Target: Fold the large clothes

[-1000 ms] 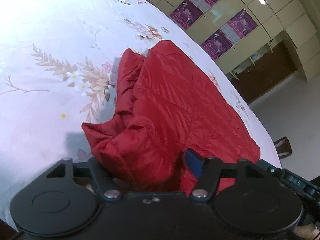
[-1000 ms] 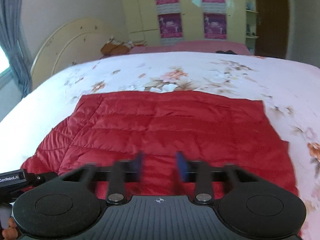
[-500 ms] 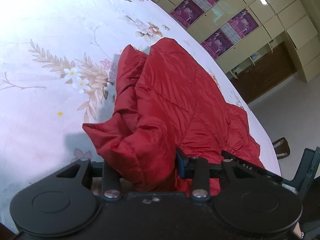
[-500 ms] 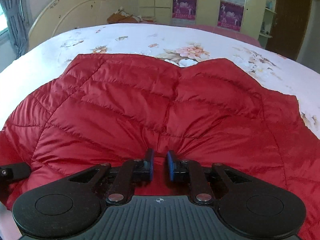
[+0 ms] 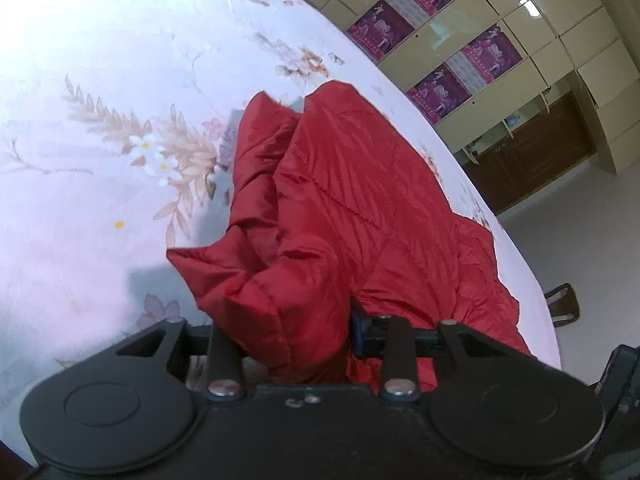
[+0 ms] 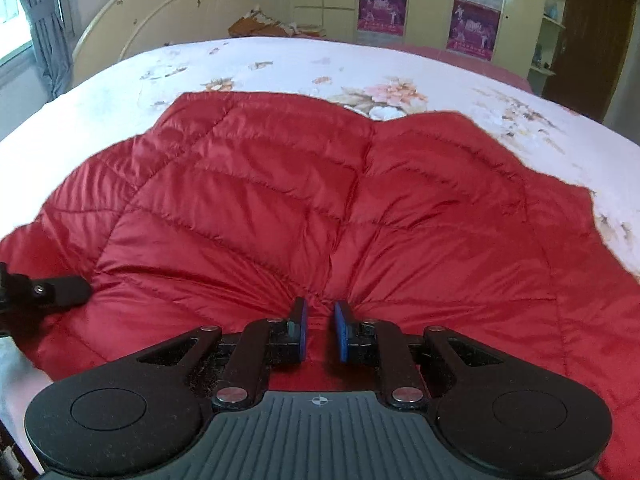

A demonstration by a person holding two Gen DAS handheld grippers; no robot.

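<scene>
A red quilted puffer jacket (image 6: 320, 200) lies spread on a floral bedsheet (image 6: 280, 60). My right gripper (image 6: 320, 328) is shut on a pinch of its near edge, and creases fan out from the blue pads (image 6: 342, 336). In the left wrist view the jacket (image 5: 360, 208) is bunched and lifted. My left gripper (image 5: 312, 332) is shut on a thick fold of it; one blue pad (image 5: 358, 336) shows, the other finger is hidden by cloth. The left gripper's tip also shows at the left edge of the right wrist view (image 6: 48, 290).
The bed has a cream headboard (image 6: 172, 12) at the far end. Yellow wardrobes with purple posters (image 6: 472, 24) stand beyond the bed. A brown door (image 6: 592, 36) is at the right. A wooden chair (image 5: 564, 304) stands on the floor past the bed's edge.
Both grippers closed on the jacket's near edge. The cloth has been pulled up, so it now bunches and creases toward the fingers.
</scene>
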